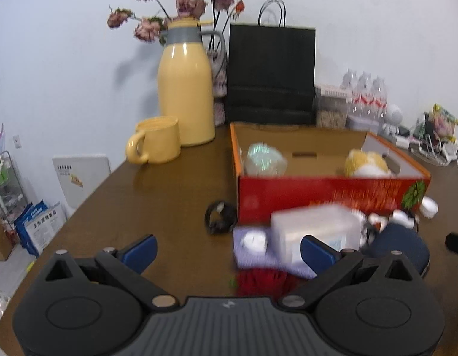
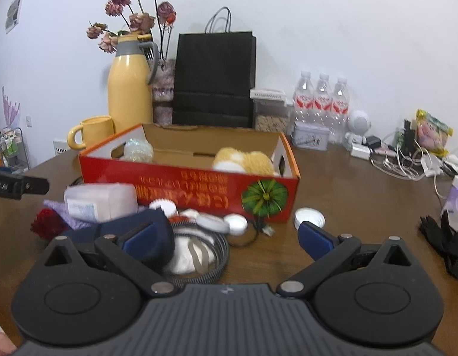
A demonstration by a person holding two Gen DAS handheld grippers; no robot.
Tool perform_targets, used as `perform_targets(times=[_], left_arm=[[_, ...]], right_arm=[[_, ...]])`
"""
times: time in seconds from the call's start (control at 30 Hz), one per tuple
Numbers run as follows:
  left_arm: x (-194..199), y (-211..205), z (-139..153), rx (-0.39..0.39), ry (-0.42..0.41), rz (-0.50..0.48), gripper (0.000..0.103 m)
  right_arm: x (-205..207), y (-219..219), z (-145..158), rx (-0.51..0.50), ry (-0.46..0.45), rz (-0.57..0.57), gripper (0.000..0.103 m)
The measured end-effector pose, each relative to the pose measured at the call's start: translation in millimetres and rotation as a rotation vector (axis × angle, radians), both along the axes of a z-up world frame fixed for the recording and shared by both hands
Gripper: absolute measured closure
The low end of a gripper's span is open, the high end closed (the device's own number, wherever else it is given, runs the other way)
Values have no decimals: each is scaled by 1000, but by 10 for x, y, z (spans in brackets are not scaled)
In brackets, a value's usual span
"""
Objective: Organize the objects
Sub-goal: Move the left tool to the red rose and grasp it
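A red cardboard box (image 1: 324,198) (image 2: 199,182) sits open on the brown table, holding a yellow plush toy (image 2: 243,158) (image 1: 367,163) and a clear ribbed container (image 2: 138,148) (image 1: 264,158). In front of it lies a clutter: a translucent plastic box (image 1: 315,231) (image 2: 101,200), purple cloth (image 1: 252,255), a red pompom (image 2: 46,225), a navy pouch (image 2: 146,234) (image 1: 404,246), white lids (image 2: 236,224) and a coiled cable (image 2: 199,255). My left gripper (image 1: 229,250) is open, just short of the plastic box. My right gripper (image 2: 232,237) is open above the cable and lids.
A yellow thermos (image 1: 186,89) (image 2: 129,84) and yellow mug (image 1: 157,139) stand back left, beside dried flowers and a black paper bag (image 2: 214,80). Water bottles (image 2: 321,101), a tin and tangled chargers (image 2: 407,160) fill the back right. Black gloves (image 2: 448,246) lie right.
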State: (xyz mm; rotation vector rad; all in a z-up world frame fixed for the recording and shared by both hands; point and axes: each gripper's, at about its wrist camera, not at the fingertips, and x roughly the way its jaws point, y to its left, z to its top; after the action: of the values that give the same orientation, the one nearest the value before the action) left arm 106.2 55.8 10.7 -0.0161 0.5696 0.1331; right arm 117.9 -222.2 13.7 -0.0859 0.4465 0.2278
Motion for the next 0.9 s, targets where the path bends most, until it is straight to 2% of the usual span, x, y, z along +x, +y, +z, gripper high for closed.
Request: perform_targets(times=[0.17,0.43,0.5,0.57,0.67,0.73,0.8,0.87,0.9], left_arm=[[-57,23,-185,-11,43,-1,0],[34,-17,-323,-27,53,13,0],[64,-32,-364,-32,54,10,0],[94,-41,-397,-44,54,3,3],[103,-49,-438,-75,56,-13,25],[86,-61,-454,-102,58,-35,61],[58,-95,-456,-87,50,-31,64],[28,-99,-458,-82,44,-29,64],[15,-94,-454,-83,45,-27,65]], right_arm=[[-55,-77,-120,0,33,-14,0],[19,-117,-224,-8,51,-16,0],[47,-109,-237,-20,52,-1,4],[71,-80,-246,-39,48,21,14],[102,-26,-257,-65,47,62,29],[130,10,-266,-80,47,89,38],[148,39,-268,-88,45,121,46],[172,66,-270,-95,46,152,62],[186,82,-270,-99,49,164,65]])
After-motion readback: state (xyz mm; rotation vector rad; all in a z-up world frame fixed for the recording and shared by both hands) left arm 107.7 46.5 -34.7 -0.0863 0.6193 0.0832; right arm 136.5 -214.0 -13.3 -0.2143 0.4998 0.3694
